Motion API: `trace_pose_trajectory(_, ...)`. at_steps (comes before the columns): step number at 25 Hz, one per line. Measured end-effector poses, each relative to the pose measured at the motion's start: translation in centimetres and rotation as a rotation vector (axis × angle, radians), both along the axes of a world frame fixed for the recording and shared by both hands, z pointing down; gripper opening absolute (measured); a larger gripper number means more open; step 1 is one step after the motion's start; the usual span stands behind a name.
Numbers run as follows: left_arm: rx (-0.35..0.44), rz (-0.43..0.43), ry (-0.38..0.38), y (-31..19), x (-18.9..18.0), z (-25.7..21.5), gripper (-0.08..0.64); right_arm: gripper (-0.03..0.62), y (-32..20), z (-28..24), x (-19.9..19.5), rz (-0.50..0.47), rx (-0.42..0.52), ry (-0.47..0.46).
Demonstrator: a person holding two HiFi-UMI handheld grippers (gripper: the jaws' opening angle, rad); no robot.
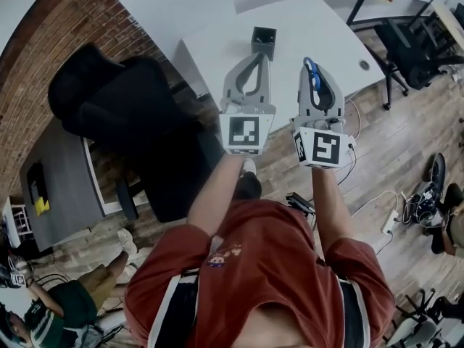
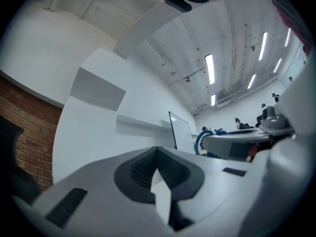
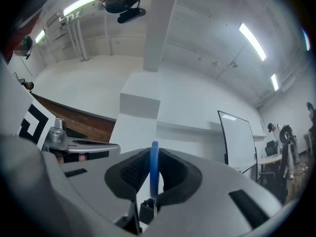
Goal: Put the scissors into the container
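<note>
Both grippers are held up in front of me, their jaws pointing away over the white table (image 1: 326, 27). My right gripper (image 1: 312, 64) is shut on the blue-handled scissors (image 1: 313, 78). In the right gripper view the blue handle (image 3: 154, 169) stands upright between the dark pads. My left gripper (image 1: 259, 56) is shut with nothing in it, and in its own view the pads (image 2: 143, 167) meet in a point. The container (image 1: 263, 42), a small black square box, stands on the table just beyond the left gripper's tips. The scissors' blades are hidden.
A black office chair (image 1: 123, 114) stands to the left of the table, with a grey desk (image 1: 58, 180) beyond it. Another chair (image 1: 413, 46) is at the far right. Cables and a power strip (image 1: 391, 220) lie on the wooden floor. A person (image 1: 58, 307) sits at bottom left.
</note>
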State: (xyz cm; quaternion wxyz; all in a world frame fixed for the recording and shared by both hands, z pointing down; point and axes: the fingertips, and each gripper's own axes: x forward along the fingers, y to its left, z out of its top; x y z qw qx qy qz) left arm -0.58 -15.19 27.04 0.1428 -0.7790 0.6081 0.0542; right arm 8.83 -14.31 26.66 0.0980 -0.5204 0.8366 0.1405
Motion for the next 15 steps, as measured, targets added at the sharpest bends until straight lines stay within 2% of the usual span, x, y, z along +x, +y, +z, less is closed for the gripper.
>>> trace_pose_trajectory(5,-0.019,0.009,-0.03,-3.0,-1.1,0.7,0.011,0.055,-3.2,0.2,-2.1,-0.007,-0.012,0.005)
trace_pose_trajectory(15,-0.017,0.013,-0.016,-8.3,-4.5,0.7,0.012,0.055,-8.6,0.7,-6.3,-0.015,-0.026,0.033)
